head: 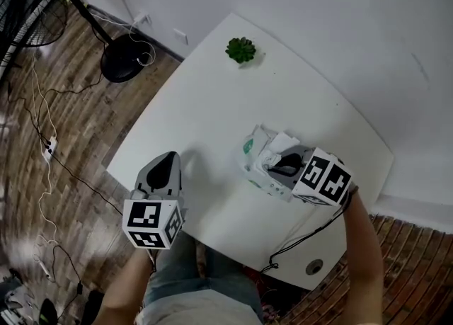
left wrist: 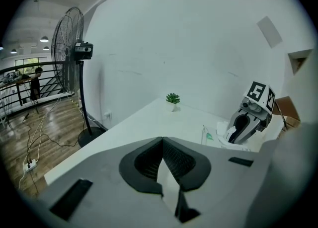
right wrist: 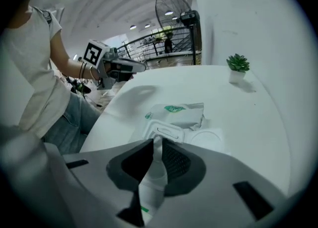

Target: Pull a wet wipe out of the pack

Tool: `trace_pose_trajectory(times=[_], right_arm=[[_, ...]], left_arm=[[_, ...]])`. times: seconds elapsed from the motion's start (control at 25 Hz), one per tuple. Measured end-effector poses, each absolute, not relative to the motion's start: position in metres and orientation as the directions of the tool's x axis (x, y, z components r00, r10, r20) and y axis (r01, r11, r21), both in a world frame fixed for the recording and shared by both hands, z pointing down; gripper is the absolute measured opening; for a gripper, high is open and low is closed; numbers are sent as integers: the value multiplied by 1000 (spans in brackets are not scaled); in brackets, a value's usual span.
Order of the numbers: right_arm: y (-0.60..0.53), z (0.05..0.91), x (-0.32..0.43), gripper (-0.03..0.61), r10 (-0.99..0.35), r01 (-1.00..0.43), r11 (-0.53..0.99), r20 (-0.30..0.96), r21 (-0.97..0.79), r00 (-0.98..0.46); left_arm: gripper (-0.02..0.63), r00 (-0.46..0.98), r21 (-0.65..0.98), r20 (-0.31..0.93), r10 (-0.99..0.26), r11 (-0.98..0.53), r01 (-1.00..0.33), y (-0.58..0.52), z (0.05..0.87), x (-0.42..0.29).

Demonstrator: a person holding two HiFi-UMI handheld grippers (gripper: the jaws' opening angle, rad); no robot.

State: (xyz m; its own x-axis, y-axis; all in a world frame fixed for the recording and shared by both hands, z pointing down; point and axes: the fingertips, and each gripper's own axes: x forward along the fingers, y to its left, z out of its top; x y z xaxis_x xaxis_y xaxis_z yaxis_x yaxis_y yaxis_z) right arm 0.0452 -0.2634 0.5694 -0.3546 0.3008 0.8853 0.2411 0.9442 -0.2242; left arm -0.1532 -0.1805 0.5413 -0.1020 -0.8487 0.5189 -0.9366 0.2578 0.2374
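The wet wipe pack (head: pixel 256 161) lies on the white table (head: pixel 212 104), white with a green label and its flip lid open (right wrist: pixel 212 137). My right gripper (head: pixel 282 168) hangs just over the pack's opening, shut on a white wipe (right wrist: pixel 151 185) that runs up from the pack (right wrist: pixel 176 115) between the jaws (right wrist: pixel 155 145). My left gripper (head: pixel 167 162) hovers over the table's near left edge, well apart from the pack, jaws shut with nothing in them (left wrist: pixel 161 142). The left gripper view shows the pack (left wrist: pixel 212 135) under the right gripper (left wrist: pixel 242 125).
A small potted plant (head: pixel 241 49) stands at the table's far edge. A fan base (head: pixel 124 58) and cables (head: pixel 46 146) are on the wooden floor to the left. A cable hole (head: pixel 313 267) sits near the table's front right corner.
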Motion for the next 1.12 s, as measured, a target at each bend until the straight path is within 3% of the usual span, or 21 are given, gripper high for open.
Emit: trace_pose_trajectory(times=[0.36,0.56,1.12], right_arm=[[-256,575,41,34,322,402,893,910,-200,-262],[-259,574,40,57,341,396,887,914,-237,-218],[-257,582,39,19,374,385,876,912,-289,-166]], left_arm=[[11,-100,242,525,-845,262,-934,-184,547,-157],[11,-97,248,527,-844,262,-933,-186,549,-158],[11,-92,269,527,-845,269,-925,-191,558,-159]])
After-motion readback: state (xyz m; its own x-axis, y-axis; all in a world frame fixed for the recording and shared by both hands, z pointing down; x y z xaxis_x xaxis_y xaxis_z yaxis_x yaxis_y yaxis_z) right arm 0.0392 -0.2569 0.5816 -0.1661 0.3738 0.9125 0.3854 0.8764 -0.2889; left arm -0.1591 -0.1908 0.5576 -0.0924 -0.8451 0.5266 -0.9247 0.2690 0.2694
